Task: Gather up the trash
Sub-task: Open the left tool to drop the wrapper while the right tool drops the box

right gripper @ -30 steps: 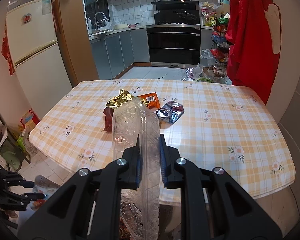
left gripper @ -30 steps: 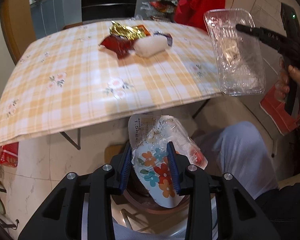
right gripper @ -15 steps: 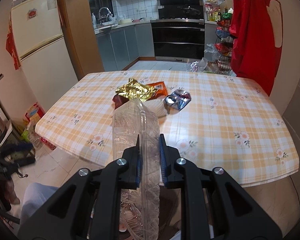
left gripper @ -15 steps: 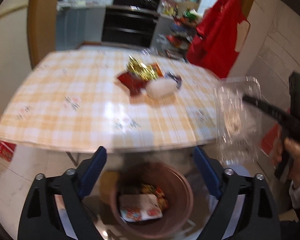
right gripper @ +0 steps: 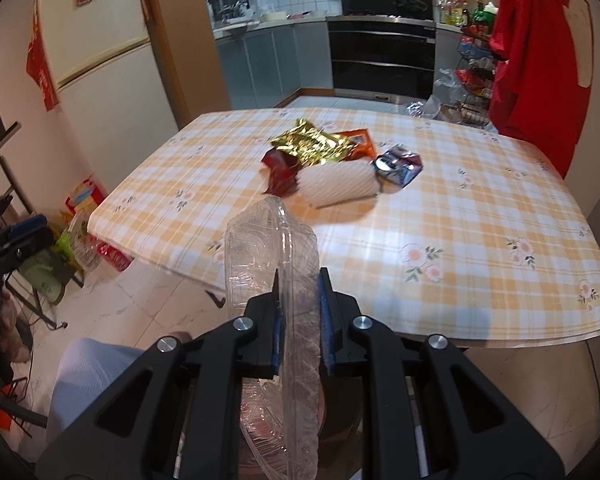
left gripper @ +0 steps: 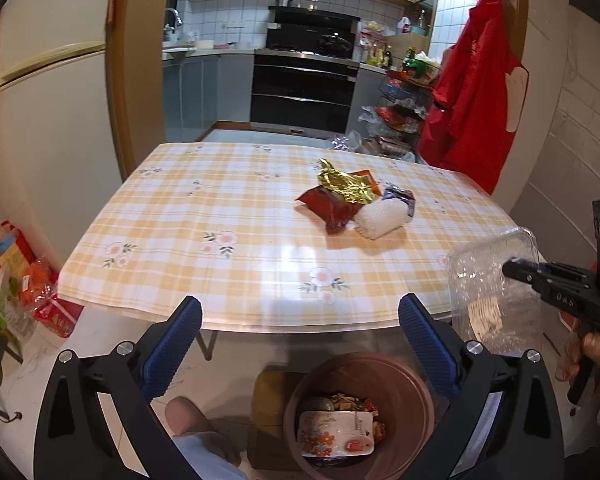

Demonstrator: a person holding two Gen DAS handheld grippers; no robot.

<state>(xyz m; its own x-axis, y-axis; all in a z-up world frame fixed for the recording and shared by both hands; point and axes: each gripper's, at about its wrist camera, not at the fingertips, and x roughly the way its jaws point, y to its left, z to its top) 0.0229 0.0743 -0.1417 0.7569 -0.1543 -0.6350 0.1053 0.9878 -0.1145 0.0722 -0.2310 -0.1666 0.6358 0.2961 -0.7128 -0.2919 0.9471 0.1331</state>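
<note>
trash is seen in three places: a clear plastic tray [right gripper: 276, 280] is clamped between the pads of the right gripper [right gripper: 300, 320], a flowered packet [left gripper: 335, 432] lies inside the brown bin [left gripper: 416, 392] under the table's [left gripper: 220, 216] near edge, and a heap of wrappers [left gripper: 356, 200] with a white foam sleeve [left gripper: 382, 218] remains on the checked cloth. the left gripper [left gripper: 300, 328] is opening above the bin, nothing between its blue pads.

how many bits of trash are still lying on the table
5 visible, clustered mid-table: crumpled gold foil wrapper, dark red packet, orange packet, white ribbed foam sleeve, silver-blue wrapper. More may hide underneath.
</note>
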